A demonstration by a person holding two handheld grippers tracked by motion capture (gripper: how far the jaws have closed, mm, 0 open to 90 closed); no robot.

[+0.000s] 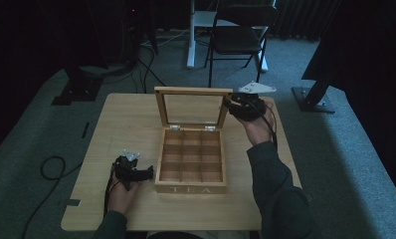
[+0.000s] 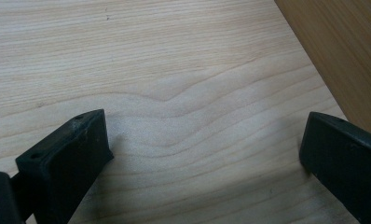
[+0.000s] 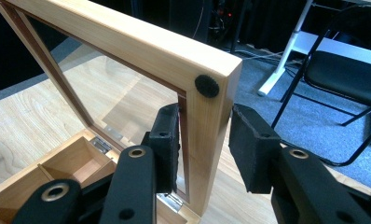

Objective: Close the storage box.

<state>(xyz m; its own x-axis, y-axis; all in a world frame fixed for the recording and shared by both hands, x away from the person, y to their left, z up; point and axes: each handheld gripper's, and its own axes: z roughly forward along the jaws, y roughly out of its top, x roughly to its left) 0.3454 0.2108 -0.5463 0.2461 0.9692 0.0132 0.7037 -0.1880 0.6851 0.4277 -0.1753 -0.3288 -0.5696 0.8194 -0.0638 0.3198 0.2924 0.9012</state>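
A wooden tea box marked TEA stands in the middle of the table, its nine compartments empty. Its glass-paned lid stands upright at the back. My right gripper is shut on the lid's right side rail; in the right gripper view the rail sits between the two black pads of the gripper, just below a black bumper. My left gripper rests low on the table left of the box. Its jaws are open over bare wood, beside the box wall.
A black folding chair and a white desk leg stand behind the table. Black stand bases sit on the carpet at both far corners. A cable loop lies on the floor to the left.
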